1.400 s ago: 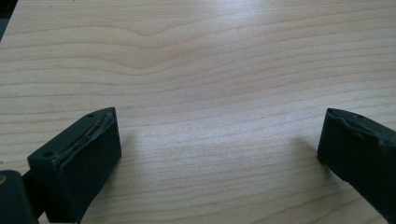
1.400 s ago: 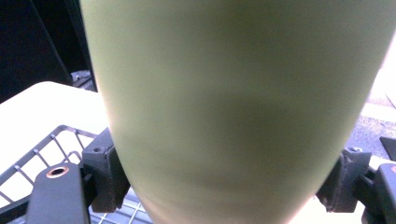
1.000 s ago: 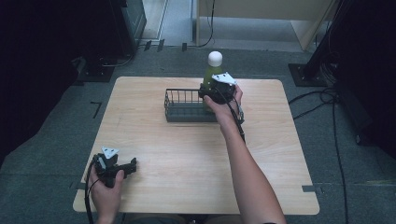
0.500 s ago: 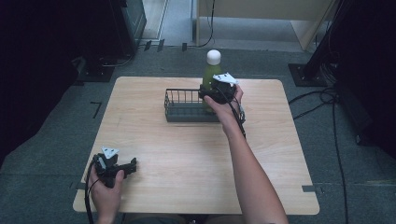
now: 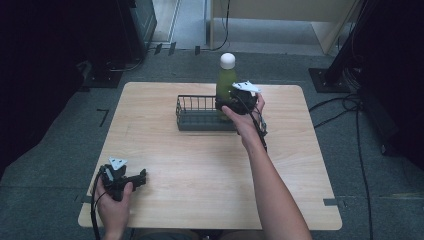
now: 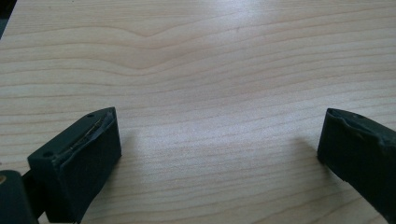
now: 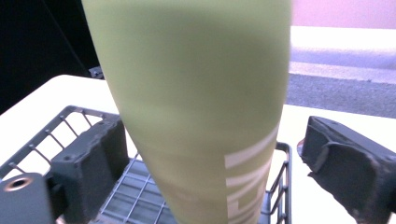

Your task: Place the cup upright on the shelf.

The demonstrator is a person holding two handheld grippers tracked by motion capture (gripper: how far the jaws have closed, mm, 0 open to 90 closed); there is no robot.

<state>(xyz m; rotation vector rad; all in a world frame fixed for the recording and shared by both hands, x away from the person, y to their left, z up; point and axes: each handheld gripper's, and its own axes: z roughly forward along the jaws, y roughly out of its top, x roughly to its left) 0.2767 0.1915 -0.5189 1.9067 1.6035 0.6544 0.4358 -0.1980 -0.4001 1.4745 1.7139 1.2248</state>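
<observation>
A green bottle (image 5: 226, 80) with a white cap stands upright at the right end of a dark wire basket (image 5: 197, 117) on the far part of the wooden table (image 5: 200, 170). My right gripper (image 5: 235, 102) is at the bottle's lower body. In the right gripper view the bottle (image 7: 196, 93) sits between the jaws; the left jaw is against it and the right jaw stands off with a gap, so the gripper (image 7: 212, 154) is open. My left gripper (image 5: 140, 177) rests near the table's front left corner, open (image 6: 217, 140) over bare wood.
The basket's rim (image 7: 70, 126) lies just below my right jaws. Dark equipment and cables stand on the floor around the table. A black cable trails from the right hand across the tabletop.
The bottle's cap and the right gripper have edged slightly left and up. The left gripper has not moved.
</observation>
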